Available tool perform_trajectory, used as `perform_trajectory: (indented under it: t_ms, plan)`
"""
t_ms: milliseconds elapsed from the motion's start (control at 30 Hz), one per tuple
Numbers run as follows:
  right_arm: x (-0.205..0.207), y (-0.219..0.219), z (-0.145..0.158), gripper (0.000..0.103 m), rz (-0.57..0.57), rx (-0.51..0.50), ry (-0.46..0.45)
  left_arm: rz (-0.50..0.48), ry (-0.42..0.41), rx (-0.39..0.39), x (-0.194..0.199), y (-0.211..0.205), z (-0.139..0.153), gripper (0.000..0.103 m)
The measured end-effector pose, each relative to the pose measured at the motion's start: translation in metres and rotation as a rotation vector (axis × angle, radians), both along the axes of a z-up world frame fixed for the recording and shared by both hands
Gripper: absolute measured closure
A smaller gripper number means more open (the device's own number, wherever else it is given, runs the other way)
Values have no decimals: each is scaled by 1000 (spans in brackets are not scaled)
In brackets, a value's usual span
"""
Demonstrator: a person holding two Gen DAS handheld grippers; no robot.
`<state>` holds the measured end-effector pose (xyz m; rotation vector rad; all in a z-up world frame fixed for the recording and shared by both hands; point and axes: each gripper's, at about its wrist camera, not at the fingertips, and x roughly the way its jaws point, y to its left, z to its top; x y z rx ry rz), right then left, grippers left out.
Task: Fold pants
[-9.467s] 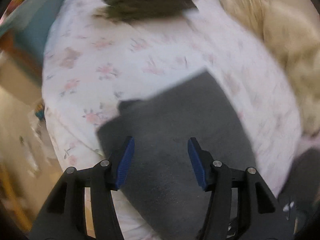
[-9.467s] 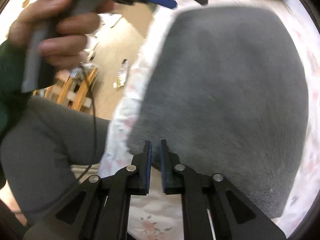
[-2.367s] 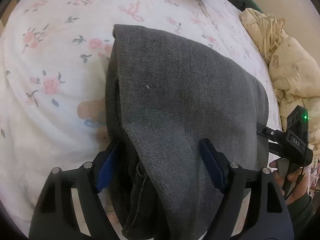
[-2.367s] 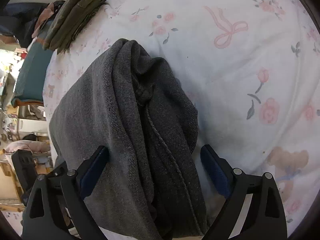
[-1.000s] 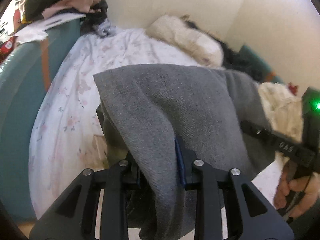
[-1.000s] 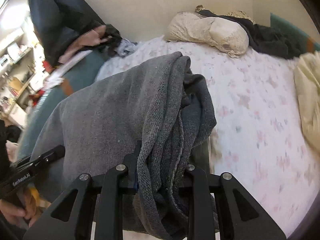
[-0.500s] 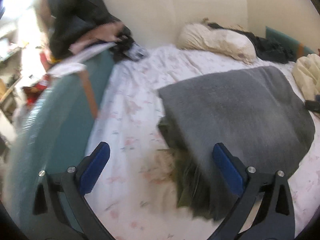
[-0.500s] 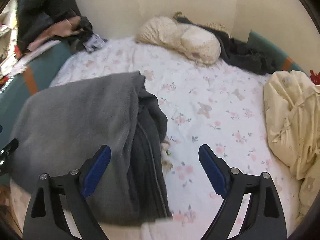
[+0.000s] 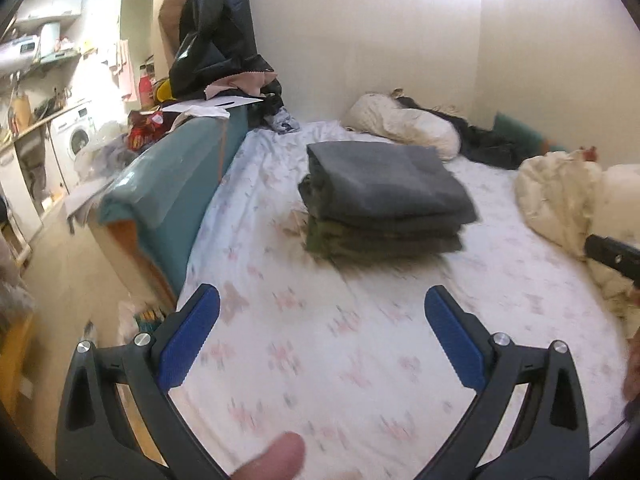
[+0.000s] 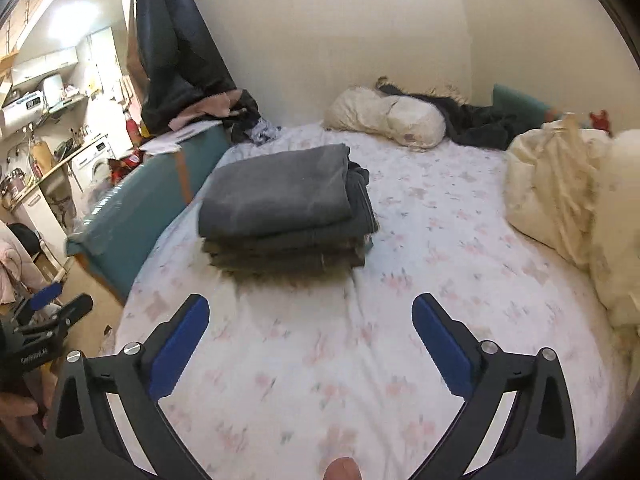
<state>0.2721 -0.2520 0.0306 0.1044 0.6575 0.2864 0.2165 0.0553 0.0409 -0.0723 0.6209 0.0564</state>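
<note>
The folded grey pants (image 9: 380,184) lie on top of a folded olive-green garment (image 9: 380,242), forming a stack on the floral bedsheet (image 9: 320,360). The stack also shows in the right wrist view, grey pants (image 10: 280,196) on top. My left gripper (image 9: 322,336) is open and empty, well back from the stack above the sheet. My right gripper (image 10: 310,344) is open and empty, also back from the stack. The left gripper also appears at the left edge of the right wrist view (image 10: 44,312).
A teal footboard (image 9: 168,176) borders the bed on the left, with clutter and a washing machine (image 9: 76,140) beyond. A cream pillow (image 10: 388,120), dark clothes (image 10: 480,120) and a cream duvet (image 10: 560,188) lie along the far and right sides.
Both grippers carried the folded pants onto the olive stack, opened and let go. Both have since pulled back, so the stack now lies farther away.
</note>
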Motion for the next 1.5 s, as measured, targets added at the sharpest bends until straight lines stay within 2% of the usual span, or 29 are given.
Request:
perform_trajectory:
  t_ms: [133, 267, 500, 633, 733, 867, 1200, 1500]
  plan:
    - [-65, 2, 13, 0, -30, -1, -45, -21, -26, -40, -58, -13, 16, 1]
    - [-129, 6, 13, 0, -37, -24, -84, -26, -52, -45, -107, -21, 17, 1]
    - [-206, 7, -18, 0, -57, -15, -85, -42, -51, 2, -174, -31, -4, 1]
    - [-234, 10, -40, 0, -71, -6, -87, -54, -52, 23, -201, -37, -21, 1]
    - [-238, 13, -53, 0, -67, 6, -50, -52, -66, 31, -208, -41, -28, 1]
    - [-239, 20, -57, 0, -64, -8, -71, -93, -102, 64, -211, -52, -29, 1]
    - [-239, 23, -59, 0, -84, -20, -101, -57, -81, 11, -203, -42, -34, 1]
    - [-237, 22, -59, 0, -87, -21, -102, -48, -88, 8, -201, -38, -34, 1]
